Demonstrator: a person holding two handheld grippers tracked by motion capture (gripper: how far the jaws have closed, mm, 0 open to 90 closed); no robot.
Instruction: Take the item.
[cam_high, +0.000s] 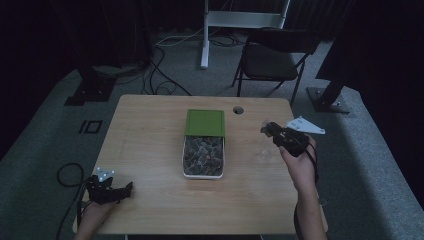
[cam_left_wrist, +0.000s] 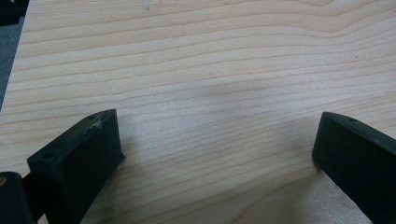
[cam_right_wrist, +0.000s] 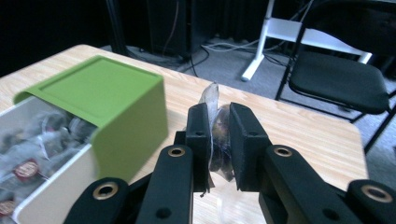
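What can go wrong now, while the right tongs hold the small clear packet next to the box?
1. The right tongs pinch only a thin part of the clear packet; it might slip out or tear.
2. The green lid covers just the far end of the box, so a careless move could knock it.
3. The left tongs are open over bare table, too far to help.

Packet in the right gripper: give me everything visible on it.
The packet is a small see-through sachet with dark contents, like those in the white box. It looks like thin crinkled film, with its top corner poking above the jaws. The right gripper pinches it upright between both pads, jaws nearly shut. In the high view it hangs above the table, right of the box, touching nothing else.
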